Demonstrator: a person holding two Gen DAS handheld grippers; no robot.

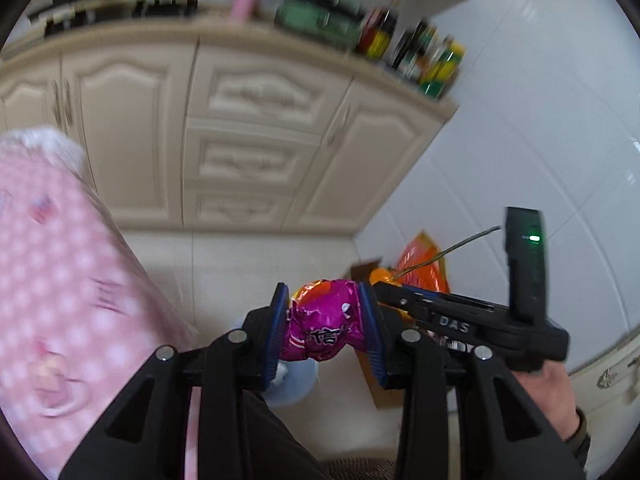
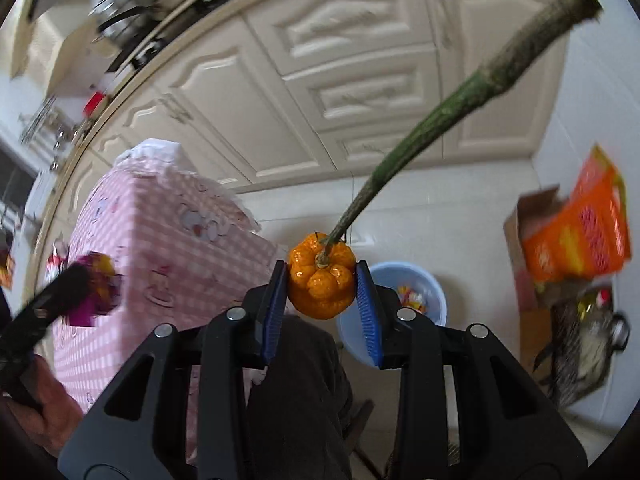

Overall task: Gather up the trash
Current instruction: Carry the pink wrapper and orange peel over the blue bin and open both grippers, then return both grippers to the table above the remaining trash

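Note:
My left gripper is shut on a crumpled magenta snack wrapper and holds it in the air above the floor. My right gripper is shut on a small orange pumpkin-shaped fruit with a long green stem. A light blue basin holding bits of trash sits on the floor just right of and below the right gripper; its edge shows under the left gripper. The right gripper appears in the left wrist view, and the left one in the right wrist view.
A table with a pink checked cloth stands to the left. Cream kitchen cabinets run along the back, with bottles on the counter. An orange box in a cardboard carton and a feathery bundle lie on the floor at right.

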